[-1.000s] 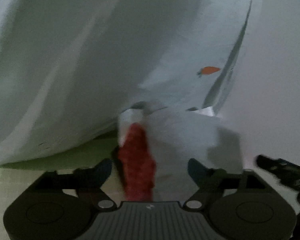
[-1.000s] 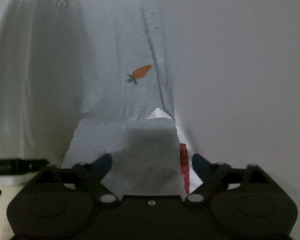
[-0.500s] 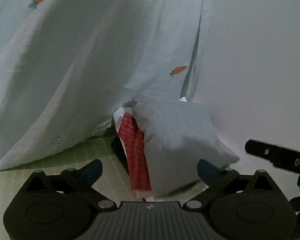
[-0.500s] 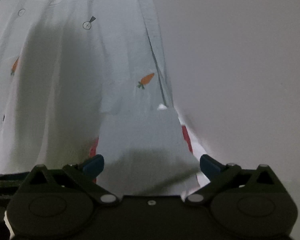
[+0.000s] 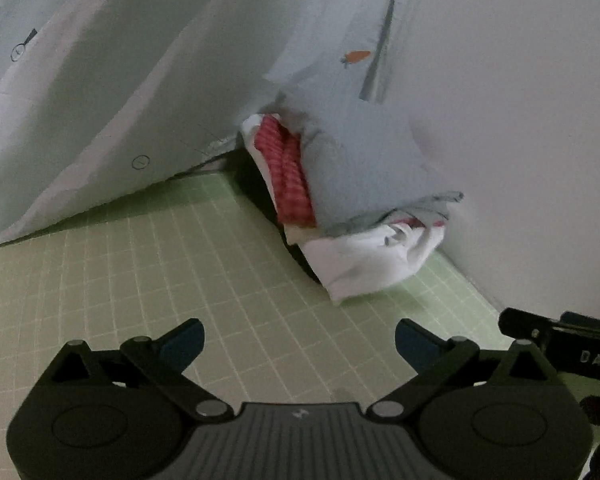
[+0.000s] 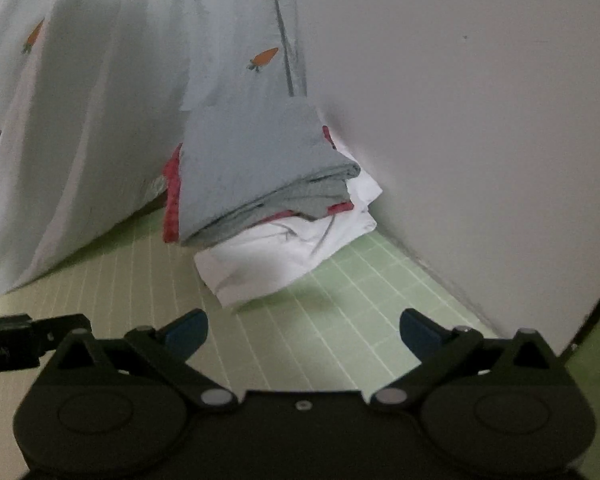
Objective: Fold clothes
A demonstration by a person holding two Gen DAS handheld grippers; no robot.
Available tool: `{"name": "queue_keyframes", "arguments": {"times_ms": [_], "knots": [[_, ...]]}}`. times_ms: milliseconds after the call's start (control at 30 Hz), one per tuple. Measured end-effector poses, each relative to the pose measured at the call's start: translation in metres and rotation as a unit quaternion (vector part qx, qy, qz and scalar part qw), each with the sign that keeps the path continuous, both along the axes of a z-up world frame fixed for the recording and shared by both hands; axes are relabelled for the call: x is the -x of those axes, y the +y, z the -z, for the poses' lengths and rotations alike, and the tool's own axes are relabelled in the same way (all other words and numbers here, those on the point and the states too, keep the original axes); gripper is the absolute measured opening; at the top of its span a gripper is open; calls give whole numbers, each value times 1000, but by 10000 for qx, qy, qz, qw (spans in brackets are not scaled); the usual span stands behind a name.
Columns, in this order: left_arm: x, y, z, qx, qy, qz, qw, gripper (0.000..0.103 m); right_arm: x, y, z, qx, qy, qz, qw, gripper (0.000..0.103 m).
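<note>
**Both tongs wide apart, short of the folded stack in the corner**

The left tongs (image 5: 298,342) stand wide, with only the green gridded mat (image 5: 140,280) showing between their blue-tipped fingers (image 5: 184,340). Their jaws have just been opening, and nothing lies between them. The right tongs (image 6: 304,330) stand just as wide over the same mat (image 6: 340,340); their jaws too have just been opening, and the gap holds no cloth.

The stack of folded clothes (image 5: 364,184) sits on the mat that covers the counter, pushed into the corner where a plain pale wall (image 5: 520,140) meets a hanging sheet printed with small carrots (image 5: 140,60). On top lies a grey-blue folded piece (image 6: 252,168). Under it a red checked piece (image 5: 288,172) shows along the left edge, and a white piece (image 6: 276,256) at the bottom sticks out toward the cameras, its front edge rumpled. The stack leans against the wall on its right side and touches the sheet behind it.

Both tongs are apart from the stack, with a strip of bare mat between fingertips and the white piece. In the left wrist view part of the right tool shows at the lower right edge; in the right wrist view part of the left tool shows at the lower left edge, so the two sit side by side.
</note>
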State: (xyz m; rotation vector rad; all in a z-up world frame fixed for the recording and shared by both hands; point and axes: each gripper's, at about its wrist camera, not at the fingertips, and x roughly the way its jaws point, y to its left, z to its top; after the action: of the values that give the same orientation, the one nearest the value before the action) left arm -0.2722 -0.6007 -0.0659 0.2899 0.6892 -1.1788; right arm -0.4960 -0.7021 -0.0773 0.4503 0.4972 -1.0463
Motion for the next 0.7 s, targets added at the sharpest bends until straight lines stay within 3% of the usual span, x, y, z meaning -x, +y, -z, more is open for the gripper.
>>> {"name": "queue_keyframes", "arguments": {"times_ms": [700], "knots": [[9, 9, -5, 243, -178, 266, 9992, 101, -7, 17, -1, 127, 42, -196, 9997, 103]]}}
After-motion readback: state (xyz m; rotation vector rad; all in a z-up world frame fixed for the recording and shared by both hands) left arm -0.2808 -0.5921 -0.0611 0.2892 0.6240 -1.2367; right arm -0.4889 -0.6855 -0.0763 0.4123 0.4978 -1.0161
